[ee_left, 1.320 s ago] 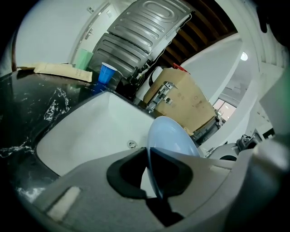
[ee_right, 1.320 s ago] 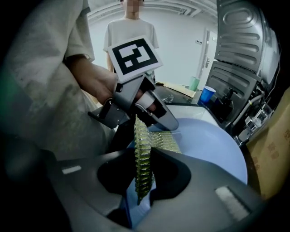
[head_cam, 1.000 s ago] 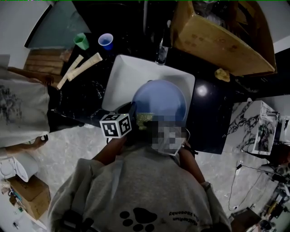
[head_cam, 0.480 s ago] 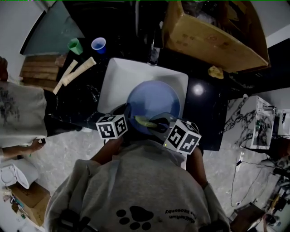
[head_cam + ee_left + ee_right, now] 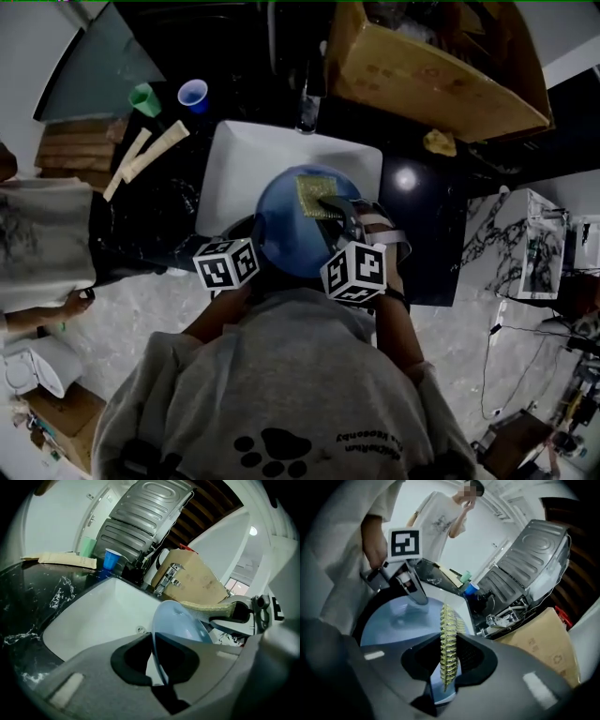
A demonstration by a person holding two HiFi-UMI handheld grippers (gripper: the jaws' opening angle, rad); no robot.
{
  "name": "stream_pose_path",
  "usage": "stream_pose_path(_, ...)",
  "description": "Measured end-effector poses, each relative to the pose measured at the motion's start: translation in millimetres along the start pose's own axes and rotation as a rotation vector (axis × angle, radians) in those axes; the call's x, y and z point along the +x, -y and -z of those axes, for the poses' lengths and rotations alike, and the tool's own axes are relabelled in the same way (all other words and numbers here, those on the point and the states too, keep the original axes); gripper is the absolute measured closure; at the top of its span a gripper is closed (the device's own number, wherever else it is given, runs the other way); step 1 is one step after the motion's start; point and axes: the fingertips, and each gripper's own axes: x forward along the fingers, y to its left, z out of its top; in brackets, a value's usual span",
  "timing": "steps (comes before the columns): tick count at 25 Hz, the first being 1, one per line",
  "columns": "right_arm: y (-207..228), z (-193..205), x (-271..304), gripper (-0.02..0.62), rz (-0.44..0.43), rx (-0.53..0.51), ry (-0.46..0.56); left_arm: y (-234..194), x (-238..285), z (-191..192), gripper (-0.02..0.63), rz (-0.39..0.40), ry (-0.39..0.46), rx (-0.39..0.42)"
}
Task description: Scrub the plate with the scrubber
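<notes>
At centre-left of the head view, your left gripper (image 5: pixel 152 654) is clamped on the near rim of the blue plate (image 5: pixel 286 234), holding it tilted over the white sink (image 5: pixel 232 164). Just right, your right gripper (image 5: pixel 449 667) pinches the yellow-green scrubber (image 5: pixel 316 194) on the plate's upper part. Scrubbing looks under way. Next, sweep the pad across the face and keep the plate steady.
</notes>
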Motion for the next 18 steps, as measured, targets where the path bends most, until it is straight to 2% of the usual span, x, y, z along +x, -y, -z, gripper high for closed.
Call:
stream_pose_path(2,-2.5,6.4,16.2,0.52,-0.001,-0.047,-0.028,1.1,1.5,-2.7,0.589,0.003,0.007,0.01)
stream_pose_path(6,-27.3,20.5,39.3,0.52,-0.061,-0.105,-0.075,1.4,0.4,2.3,0.586,-0.005,-0.007,0.02)
stream_pose_path(9,-38.6,30.1,47.9,0.52,-0.107,-0.076,-0.084,2.3,1.1,0.8,0.588,-0.005,-0.002,0.02)
stream_pose_path(14,-43.9,35.5,50.8,0.522,-0.172,0.03,-0.087,0.2,1.8,0.6,0.586,-0.015,-0.005,0.02)
stream_pose_path(18,-53.6,38.6,48.8,0.52,-0.25,0.036,-0.108,0.6,2.8,0.8,0.584,-0.025,-0.008,0.018)
